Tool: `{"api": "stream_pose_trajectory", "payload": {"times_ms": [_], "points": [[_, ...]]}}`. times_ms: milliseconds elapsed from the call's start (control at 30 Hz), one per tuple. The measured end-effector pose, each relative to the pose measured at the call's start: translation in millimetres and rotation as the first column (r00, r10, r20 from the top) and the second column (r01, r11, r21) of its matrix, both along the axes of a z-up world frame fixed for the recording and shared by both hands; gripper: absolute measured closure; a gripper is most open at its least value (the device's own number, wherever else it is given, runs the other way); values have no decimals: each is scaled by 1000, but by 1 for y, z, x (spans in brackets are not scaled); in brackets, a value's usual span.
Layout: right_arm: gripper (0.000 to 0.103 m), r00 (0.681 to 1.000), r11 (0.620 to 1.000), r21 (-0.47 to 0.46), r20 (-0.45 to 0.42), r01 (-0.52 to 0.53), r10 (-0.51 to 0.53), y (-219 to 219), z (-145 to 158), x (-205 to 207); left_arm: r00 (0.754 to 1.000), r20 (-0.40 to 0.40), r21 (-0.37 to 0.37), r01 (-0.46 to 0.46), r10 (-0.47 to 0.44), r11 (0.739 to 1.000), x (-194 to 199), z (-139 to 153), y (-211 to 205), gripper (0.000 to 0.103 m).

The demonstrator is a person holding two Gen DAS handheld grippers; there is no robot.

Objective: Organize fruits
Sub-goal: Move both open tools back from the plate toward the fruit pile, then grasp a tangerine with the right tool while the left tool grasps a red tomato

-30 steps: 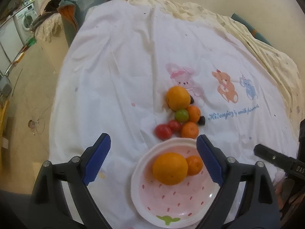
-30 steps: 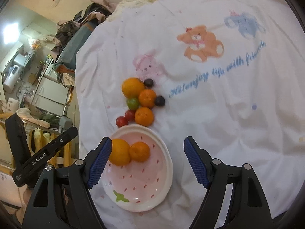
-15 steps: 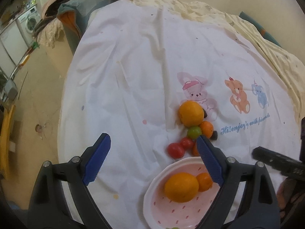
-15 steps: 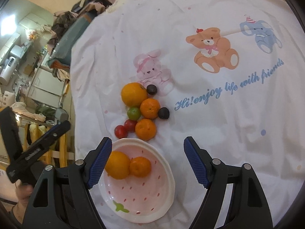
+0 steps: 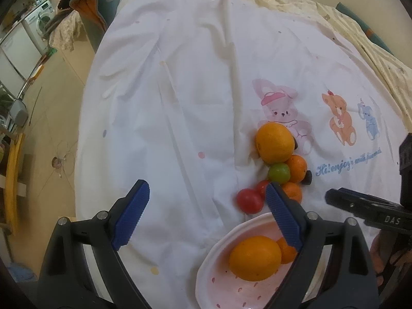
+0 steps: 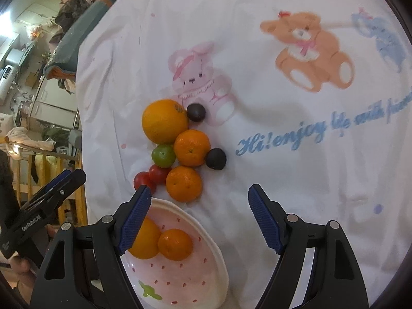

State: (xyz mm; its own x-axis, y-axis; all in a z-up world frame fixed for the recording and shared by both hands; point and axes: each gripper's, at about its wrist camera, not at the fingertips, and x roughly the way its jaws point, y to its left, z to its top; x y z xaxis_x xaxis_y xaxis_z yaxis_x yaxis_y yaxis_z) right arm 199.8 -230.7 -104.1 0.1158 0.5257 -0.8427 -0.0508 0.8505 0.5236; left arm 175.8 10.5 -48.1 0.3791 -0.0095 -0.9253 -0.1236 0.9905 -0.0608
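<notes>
Left gripper (image 5: pixel 207 215) open wide, blue ribbed pads (image 5: pixel 131 217) spread far apart, nothing between them, black fingers angled in from the bottom edge of its own view. Seen from the right wrist view it sits at far left (image 6: pixel 55 188), black, tilted, tip pointing up-right, a bit of the hand (image 6: pixel 22 266) holding it visible below. Right gripper (image 6: pixel 197 217) also open wide, blue pads (image 6: pixel 265 222) well apart, empty. In the left wrist view the right gripper (image 5: pixel 360 204) pokes in from the right edge, black, tip pointing left.
</notes>
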Motion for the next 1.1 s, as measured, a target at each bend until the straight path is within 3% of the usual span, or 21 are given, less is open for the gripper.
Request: {"api": "stream_pose_trajectory", "payload": {"times_ms": [100,267,433,633,700,900,1000,1100], "points": [[23,999,999,6,-41,-31,32,11,-15,4,1000,-12,-23,4,-4,1000,1,-2,1,13],[36,995,997,-2,-52,-81,80,29,-26,11,999,-30,-105,-34,32,994,1,-7,10,13],[46,991,993,-26,-61,-118,116,46,-38,17,998,-32,-97,-47,44,994,2,-8,11,13],[48,985,981,-90,-23,-174,173,61,-39,14,998,-36,-95,-51,47,994,2,-12,11,13],[56,983,977,-103,-11,-185,185,64,-38,13,998,-39,-101,-49,45,994,3,-12,11,13],[57,986,982,-94,2,-165,166,57,-32,13,999,-38,-103,-40,36,994,1,-15,12,13],[57,990,987,-73,8,-140,141,45,-25,10,998,-18,-157,-57,54,986,0,-14,18,13],[57,993,992,-57,27,-113,115,31,-12,2,998,-18,-134,-63,61,989,0,-13,18,13]]}}
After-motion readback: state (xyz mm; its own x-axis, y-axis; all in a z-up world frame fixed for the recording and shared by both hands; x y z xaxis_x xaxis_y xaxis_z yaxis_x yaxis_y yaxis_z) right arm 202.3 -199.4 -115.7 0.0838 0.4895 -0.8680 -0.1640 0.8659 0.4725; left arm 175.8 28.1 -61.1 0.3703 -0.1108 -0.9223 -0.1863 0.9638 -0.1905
